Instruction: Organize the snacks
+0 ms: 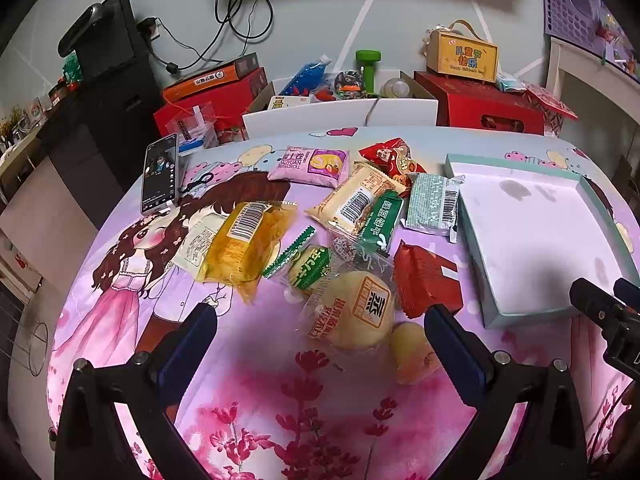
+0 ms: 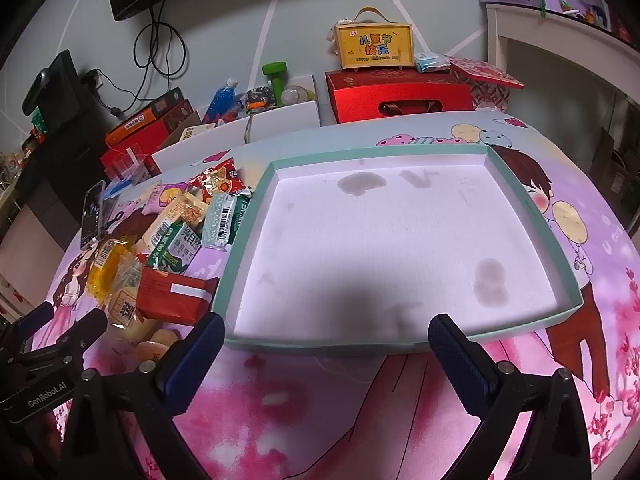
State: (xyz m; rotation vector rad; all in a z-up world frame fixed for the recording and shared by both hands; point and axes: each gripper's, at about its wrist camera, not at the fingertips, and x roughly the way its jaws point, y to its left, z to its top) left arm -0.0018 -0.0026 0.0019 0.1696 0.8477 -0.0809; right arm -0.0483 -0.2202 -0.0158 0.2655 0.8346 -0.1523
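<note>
The counter (image 1: 280,400) wears a pink and lilac cartoon-print cloth. On it lies a shallow teal-rimmed box (image 2: 256,216) with a stained white floor, holding nothing. Just beside its left wall sits a loose heap of wrapped snacks (image 1: 344,232), some overlapping. A phone (image 1: 159,174) stands propped beyond the heap.

Dim indoor light, heavy fisheye warp w/ dark corners, shadow across tray (image 2: 532,208)

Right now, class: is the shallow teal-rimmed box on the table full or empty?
Empty. The box shows only its bare white floor with some grey stains; every snack packet lies outside it on the tablecloth.
</note>
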